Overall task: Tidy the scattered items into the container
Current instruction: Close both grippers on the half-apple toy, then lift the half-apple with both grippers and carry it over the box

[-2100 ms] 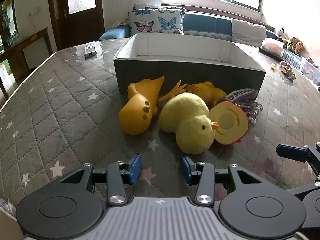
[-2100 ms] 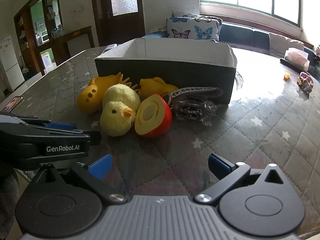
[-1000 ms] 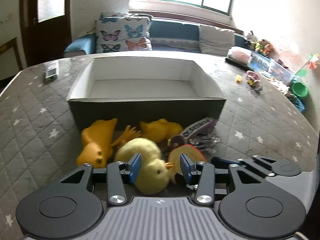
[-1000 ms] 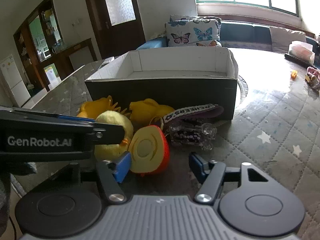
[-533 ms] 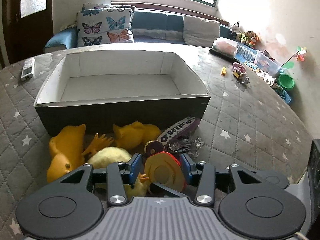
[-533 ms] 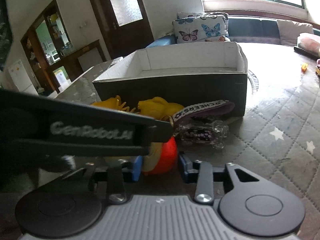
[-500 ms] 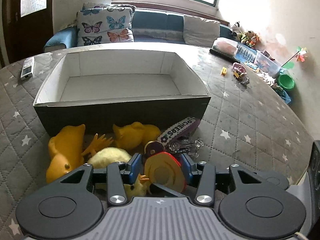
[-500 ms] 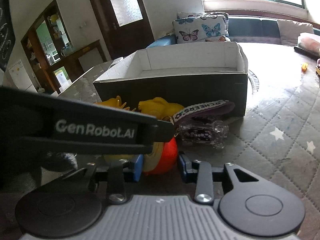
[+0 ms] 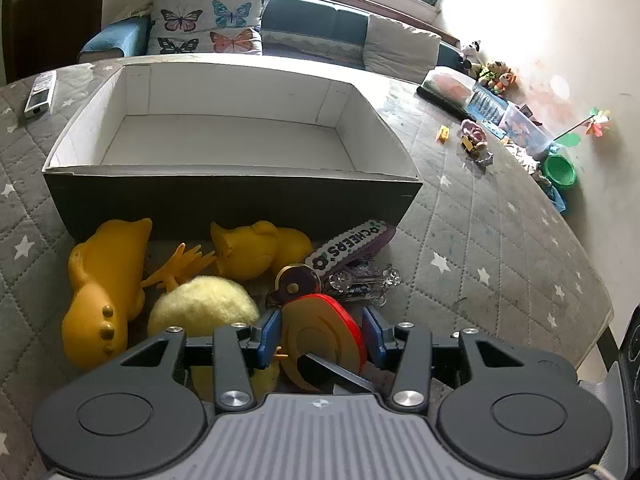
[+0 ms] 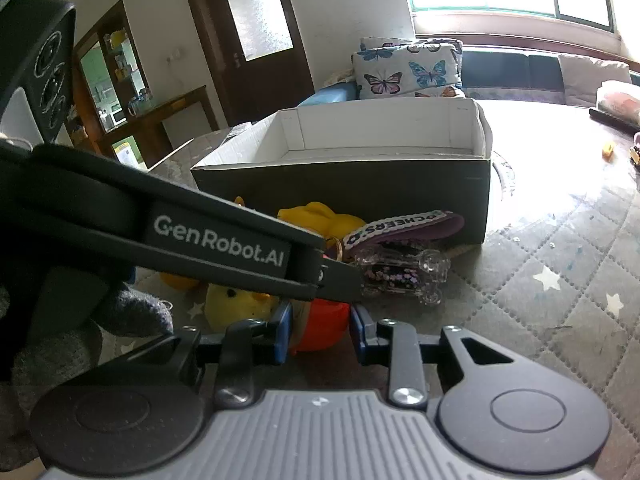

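**Inspector A:** Position of the task's thing?

**Inspector B:** The red-and-tan plastic half-fruit toy (image 9: 316,340) rests on the grey quilted surface (image 9: 480,240). It is outside the black cardboard box with white inside (image 9: 232,196) and just beside the yellow plush chick (image 9: 204,304).

**A:** State of each tool?

**B:** The right tool (image 10: 320,330) is narrow, with its pads against the toy's two flanks. I judge that it grips the toy. The left tool (image 9: 322,332) is half-wide and straddles the same toy in its own view. Contact there cannot be confirmed.

**A:** The governing relation?

**B:** The box lies at 12 o'clock from both tools. Its long axis runs 9 to 3, and its near wall stands between toy and cavity. Its inside shows bare. The right tool is better seated. In my judgement, the toy must rise above that wall and then travel toward 12.
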Action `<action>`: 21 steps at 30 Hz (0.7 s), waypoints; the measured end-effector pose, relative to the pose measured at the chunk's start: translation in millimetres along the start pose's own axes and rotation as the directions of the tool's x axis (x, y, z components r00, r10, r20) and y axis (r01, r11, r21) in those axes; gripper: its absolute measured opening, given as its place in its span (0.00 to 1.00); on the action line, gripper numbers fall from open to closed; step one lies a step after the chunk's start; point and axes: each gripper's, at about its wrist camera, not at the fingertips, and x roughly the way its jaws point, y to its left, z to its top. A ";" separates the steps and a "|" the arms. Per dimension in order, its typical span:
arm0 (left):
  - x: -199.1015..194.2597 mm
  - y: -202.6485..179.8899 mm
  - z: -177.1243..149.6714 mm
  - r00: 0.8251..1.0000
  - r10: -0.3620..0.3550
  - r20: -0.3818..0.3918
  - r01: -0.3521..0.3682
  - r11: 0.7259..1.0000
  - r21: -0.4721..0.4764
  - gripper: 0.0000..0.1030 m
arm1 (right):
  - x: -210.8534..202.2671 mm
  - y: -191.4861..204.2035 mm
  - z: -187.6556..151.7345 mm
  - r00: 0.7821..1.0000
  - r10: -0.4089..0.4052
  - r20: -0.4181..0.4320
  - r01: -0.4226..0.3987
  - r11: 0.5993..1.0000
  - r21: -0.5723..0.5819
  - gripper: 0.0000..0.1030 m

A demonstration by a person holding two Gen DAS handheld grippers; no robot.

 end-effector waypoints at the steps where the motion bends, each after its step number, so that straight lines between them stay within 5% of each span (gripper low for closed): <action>1: 0.2 0.5 0.2 1.000 -0.001 0.000 0.001 1.000 -0.001 0.47 | 0.4 -0.4 0.0 1.000 0.001 -0.001 -0.001 1.000 0.003 0.29; 11: -7.7 2.2 2.9 0.999 -0.032 0.016 0.033 0.999 -0.022 0.46 | -9.1 6.4 5.4 0.999 -0.019 0.026 0.019 0.999 -0.035 0.27; 21: -36.3 -4.9 35.6 0.992 -0.053 0.118 0.055 0.998 -0.013 0.45 | -27.5 16.0 45.9 0.992 -0.022 0.123 0.038 0.991 -0.130 0.27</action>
